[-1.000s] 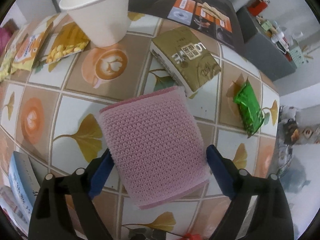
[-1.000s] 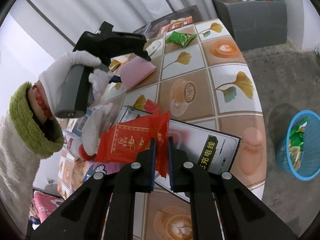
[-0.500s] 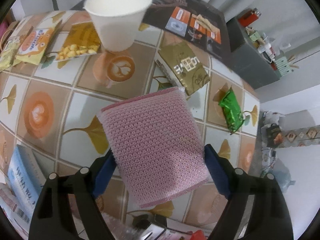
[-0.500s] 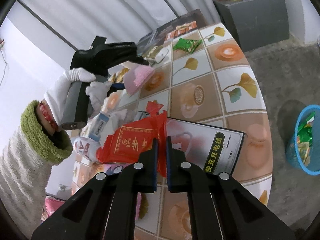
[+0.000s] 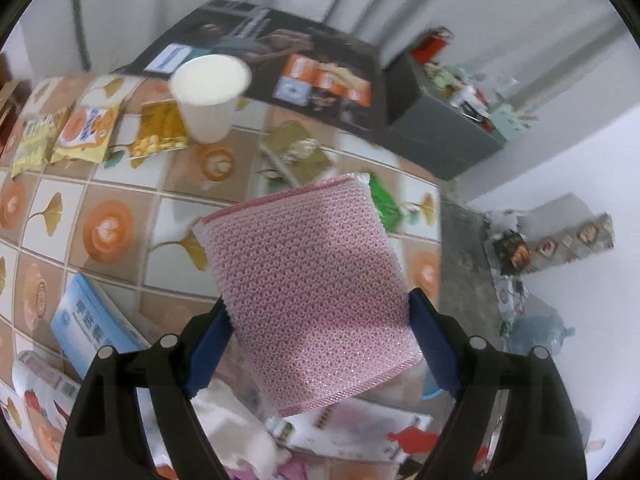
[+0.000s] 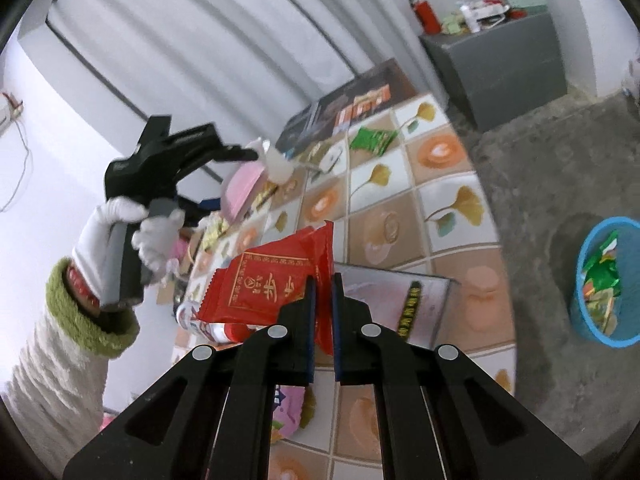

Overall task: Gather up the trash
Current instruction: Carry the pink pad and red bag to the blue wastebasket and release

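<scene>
Left wrist: the left gripper (image 5: 318, 326) clamps a pink sponge (image 5: 308, 280), held clear above the table (image 5: 120, 216). A cup (image 5: 209, 96) and snack bags stand beyond; their print is too blurred to read.

Right wrist: the right gripper (image 6: 323, 294) pinches a red wrapper (image 6: 272, 284) with gold Chinese characters, lifted off the table, over a box with a black-and-yellow label. This looks like the carry step; next, swing right to the blue bin (image 6: 608, 280) on the floor and let go
</scene>
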Action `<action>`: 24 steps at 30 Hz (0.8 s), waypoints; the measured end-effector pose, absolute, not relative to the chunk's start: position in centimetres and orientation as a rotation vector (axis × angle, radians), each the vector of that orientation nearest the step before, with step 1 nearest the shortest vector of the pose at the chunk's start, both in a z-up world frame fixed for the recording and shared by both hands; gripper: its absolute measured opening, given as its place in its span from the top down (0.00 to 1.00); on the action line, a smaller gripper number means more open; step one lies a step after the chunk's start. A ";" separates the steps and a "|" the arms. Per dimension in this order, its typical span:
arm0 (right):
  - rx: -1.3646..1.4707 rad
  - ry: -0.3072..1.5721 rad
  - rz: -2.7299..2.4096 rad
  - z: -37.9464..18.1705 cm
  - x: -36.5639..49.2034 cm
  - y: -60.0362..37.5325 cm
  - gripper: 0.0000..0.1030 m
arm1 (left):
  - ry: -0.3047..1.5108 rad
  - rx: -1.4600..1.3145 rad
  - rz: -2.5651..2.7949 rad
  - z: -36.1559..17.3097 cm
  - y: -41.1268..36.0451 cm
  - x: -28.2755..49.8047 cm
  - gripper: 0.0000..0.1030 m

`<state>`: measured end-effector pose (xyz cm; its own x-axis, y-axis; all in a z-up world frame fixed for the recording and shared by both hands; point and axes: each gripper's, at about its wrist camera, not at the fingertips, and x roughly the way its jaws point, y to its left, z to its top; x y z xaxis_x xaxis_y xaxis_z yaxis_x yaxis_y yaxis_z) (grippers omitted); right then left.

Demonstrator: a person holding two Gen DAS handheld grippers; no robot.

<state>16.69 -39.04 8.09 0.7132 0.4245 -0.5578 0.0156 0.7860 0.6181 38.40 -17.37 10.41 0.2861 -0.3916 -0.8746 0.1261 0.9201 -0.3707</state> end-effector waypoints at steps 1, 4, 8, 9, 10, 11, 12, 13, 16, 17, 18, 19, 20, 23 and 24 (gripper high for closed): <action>0.648 0.737 0.233 8.3 16.1 -39.8 0.95 | 1.232 -0.242 -0.369 10.8 -17.9 37.8 0.20; 0.675 0.698 0.188 8.8 14.5 -42.3 0.95 | 1.225 -0.215 -0.444 11.9 -20.9 35.6 0.20; 0.707 0.660 0.094 8.6 11.8 -46.7 0.95 | 1.238 -0.172 -0.550 12.3 -25.8 32.7 0.20; 0.717 0.654 0.060 8.4 10.9 -48.1 0.95 | 1.244 -0.153 -0.587 12.3 -27.7 31.8 0.20; 0.725 0.651 0.032 8.1 10.2 -49.2 0.95 | 1.247 -0.139 -0.612 12.3 -29.0 31.1 0.20; 0.738 0.647 -0.001 7.7 9.4 -50.6 0.95 | 1.250 -0.121 -0.640 12.2 -30.6 30.4 0.20; 0.754 0.645 -0.040 7.1 8.4 -52.1 0.95 | 1.257 -0.095 -0.680 12.0 -32.8 29.3 0.20; 0.767 0.644 -0.070 6.6 7.7 -53.1 0.95 | 1.263 -0.080 -0.703 11.8 -34.2 28.6 0.20; 0.822 0.653 -0.179 4.2 5.3 -56.8 0.95 | 1.292 -0.020 -0.784 10.3 -39.4 26.3 0.20; 0.844 0.661 -0.217 3.1 4.6 -58.2 0.95 | 1.306 0.001 -0.806 9.4 -41.3 25.5 0.19; 0.869 0.672 -0.255 1.9 4.0 -59.5 0.95 | 1.324 0.021 -0.826 8.4 -43.1 24.9 0.19; 0.887 0.680 -0.278 1.0 3.5 -60.2 0.95 | 1.341 0.036 -0.836 7.6 -44.3 24.3 0.19; 0.907 0.691 -0.304 0.0 3.1 -61.1 0.95 | 1.363 0.051 -0.846 6.4 -45.8 23.7 0.19; 0.960 0.727 -0.373 -3.2 2.0 -63.3 0.95 | 1.430 0.098 -0.862 2.5 -50.4 22.4 0.19; 0.974 0.737 -0.389 -3.9 1.9 -63.8 0.95 | 1.445 0.109 -0.864 1.4 -51.4 22.3 0.19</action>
<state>1.85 -63.82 -3.94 0.6974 0.0212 -0.7163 0.6036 0.5215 0.6031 22.26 -51.40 1.43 -0.1114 -0.4468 -0.8877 0.5706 0.7026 -0.4252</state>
